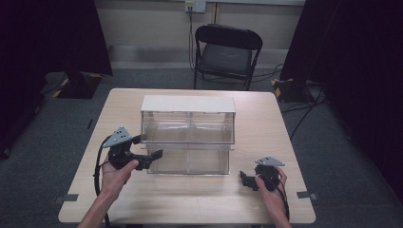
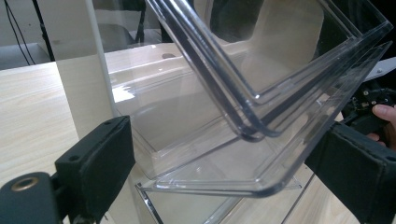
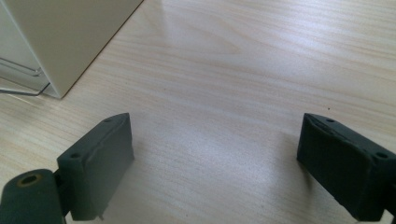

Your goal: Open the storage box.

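A clear plastic drawer cabinet (image 1: 188,104) with a white top stands in the middle of the wooden table (image 1: 190,202). Its lower clear drawer (image 1: 187,161) sticks out toward me. My left gripper (image 1: 154,156) is at that drawer's front left corner. In the left gripper view the jaws stand wide apart, and the left gripper (image 2: 224,172) is open, with the clear drawer's rounded front corner (image 2: 210,182) between them, touching neither pad. My right gripper (image 1: 243,178) rests low at the table's front right. The right gripper (image 3: 215,158) is open over bare wood, and the cabinet's white side (image 3: 65,32) lies to its left.
A black folding chair (image 1: 227,52) stands behind the table. Dark curtains hang at both sides. The other hand and its gripper (image 2: 373,107) show beyond the drawer in the left gripper view. Bare wood lies in front of the cabinet.
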`<state>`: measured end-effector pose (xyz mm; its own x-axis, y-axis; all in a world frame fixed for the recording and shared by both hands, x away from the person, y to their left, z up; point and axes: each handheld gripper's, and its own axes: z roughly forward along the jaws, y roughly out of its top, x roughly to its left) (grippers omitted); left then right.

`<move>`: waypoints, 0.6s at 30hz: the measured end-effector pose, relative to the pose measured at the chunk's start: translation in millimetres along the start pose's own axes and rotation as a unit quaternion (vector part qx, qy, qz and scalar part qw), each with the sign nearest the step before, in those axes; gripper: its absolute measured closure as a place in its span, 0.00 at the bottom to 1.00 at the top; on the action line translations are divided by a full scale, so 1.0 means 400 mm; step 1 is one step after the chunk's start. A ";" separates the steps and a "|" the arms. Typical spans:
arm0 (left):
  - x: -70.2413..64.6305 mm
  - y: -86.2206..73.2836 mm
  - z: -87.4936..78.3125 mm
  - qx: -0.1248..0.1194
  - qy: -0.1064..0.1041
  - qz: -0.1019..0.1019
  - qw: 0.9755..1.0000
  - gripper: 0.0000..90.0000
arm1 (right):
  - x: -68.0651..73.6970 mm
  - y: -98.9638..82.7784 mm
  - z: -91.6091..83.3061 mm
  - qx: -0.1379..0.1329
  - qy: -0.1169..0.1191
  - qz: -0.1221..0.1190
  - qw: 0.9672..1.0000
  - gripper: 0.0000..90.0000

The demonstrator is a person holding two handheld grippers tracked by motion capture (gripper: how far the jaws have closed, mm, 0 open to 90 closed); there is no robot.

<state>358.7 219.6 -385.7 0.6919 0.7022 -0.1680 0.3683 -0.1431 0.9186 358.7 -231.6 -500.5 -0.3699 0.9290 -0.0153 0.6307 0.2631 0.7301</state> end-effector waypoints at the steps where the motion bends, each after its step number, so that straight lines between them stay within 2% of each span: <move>1: 0.000 0.000 0.000 0.000 0.000 0.000 1.000 0.09 | 0.000 0.000 0.000 0.000 0.000 0.000 1.000 0.11; 18: 0.001 0.001 -0.001 0.001 0.001 0.003 1.000 0.09 | 0.000 0.000 0.000 0.000 0.000 0.000 1.000 0.11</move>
<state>358.9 219.9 -385.4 0.6935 0.7023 -0.1611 0.3649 -0.1495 0.9189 358.7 -231.6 -500.5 -0.3698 0.9290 -0.0154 0.6306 0.2632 0.7301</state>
